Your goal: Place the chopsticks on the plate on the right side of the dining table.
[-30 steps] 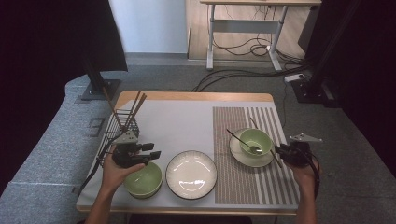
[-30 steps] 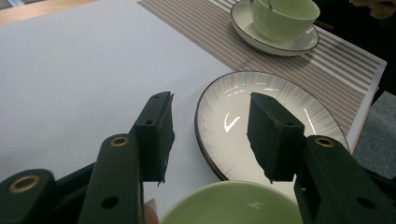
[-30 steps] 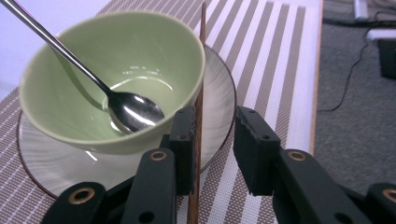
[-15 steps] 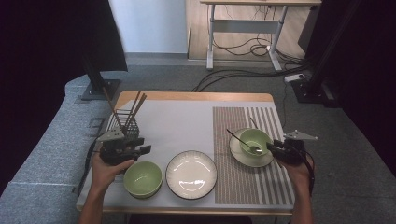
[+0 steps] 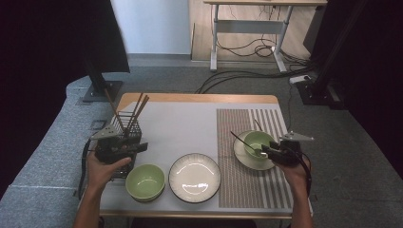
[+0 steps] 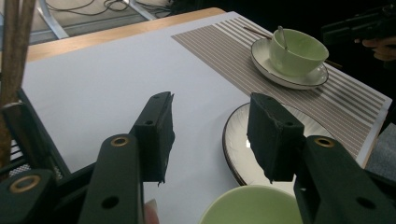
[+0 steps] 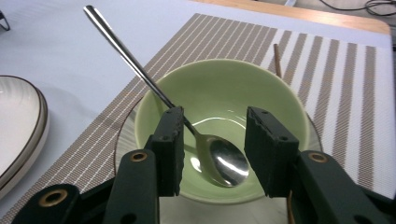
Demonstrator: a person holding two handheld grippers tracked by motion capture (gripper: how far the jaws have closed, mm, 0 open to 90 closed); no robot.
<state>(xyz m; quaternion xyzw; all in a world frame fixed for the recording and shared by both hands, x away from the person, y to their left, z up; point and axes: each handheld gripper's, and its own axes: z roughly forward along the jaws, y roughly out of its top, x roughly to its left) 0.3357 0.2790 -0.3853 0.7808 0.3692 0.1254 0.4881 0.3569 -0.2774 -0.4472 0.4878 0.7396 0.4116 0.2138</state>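
Note:
A light green bowl (image 7: pixel 261 93) stands on a white saucer (image 5: pixel 242 159) on the striped mat. A steel spoon (image 7: pixel 224 161) lies in the bowl with its handle leaning out over the rim. My right gripper (image 7: pixel 215 126) reaches over the near rim. Its jaws have just been opening and now stand apart on either side of the spoon's head, pads clear of it. My left gripper (image 6: pixel 210 121) hovers open and empty by the black chopstick basket (image 5: pixel 126 124), above a second green bowl (image 5: pixel 145 181) and a white plate (image 5: pixel 195 176).
Several wooden chopsticks (image 5: pixel 138 107) stand in the basket. One more chopstick (image 7: pixel 277 58) lies on the striped mat (image 5: pixel 247 190) behind the saucer. A grey mat (image 5: pixel 180 128) covers the table's middle, and the table's wooden edge (image 5: pixel 199 98) runs along the far side.
My left gripper has drawn back from over the near green bowl, leftward toward the basket. My right gripper has shifted left, closer over the bowl with the spoon.

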